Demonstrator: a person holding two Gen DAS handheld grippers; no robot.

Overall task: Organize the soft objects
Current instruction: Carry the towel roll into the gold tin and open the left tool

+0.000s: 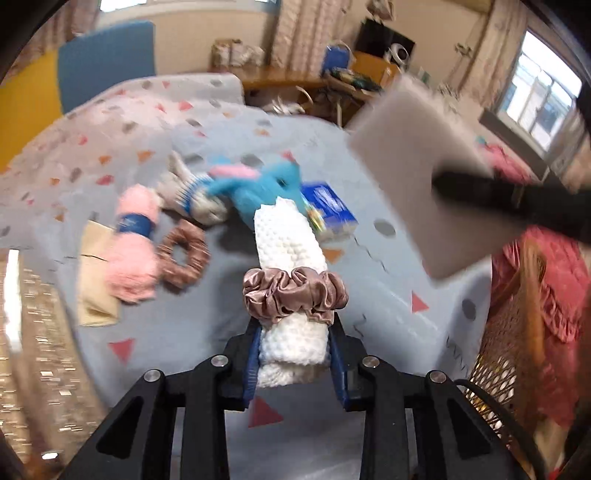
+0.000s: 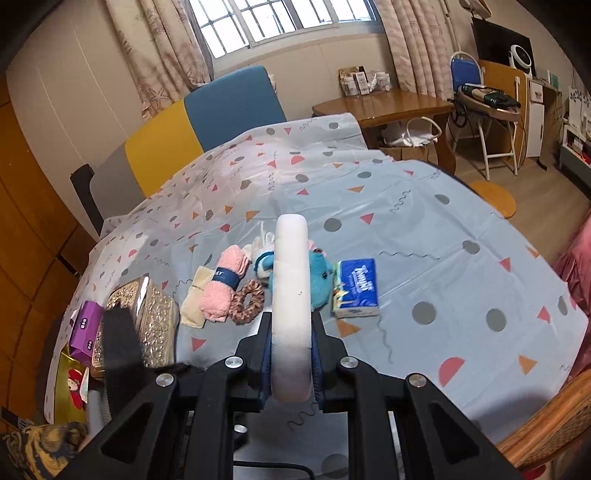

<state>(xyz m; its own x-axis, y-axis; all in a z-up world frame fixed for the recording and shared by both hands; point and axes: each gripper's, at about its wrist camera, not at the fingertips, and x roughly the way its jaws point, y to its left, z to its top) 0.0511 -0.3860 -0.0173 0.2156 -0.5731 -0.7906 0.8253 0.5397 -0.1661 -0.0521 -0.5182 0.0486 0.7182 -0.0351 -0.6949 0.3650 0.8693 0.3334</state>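
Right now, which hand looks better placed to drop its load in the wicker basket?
Probably the right. Its gripper pinches the white sponge, which in the left view hangs close to the basket. The left gripper holds the knit roll over the table's middle.

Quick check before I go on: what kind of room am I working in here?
Most likely a lived-in home room, perhaps a dining or living area. A table under a patterned plastic tablecloth fills the middle, a curtained window is behind it, and a wooden side table with a folding chair stands by the wall.
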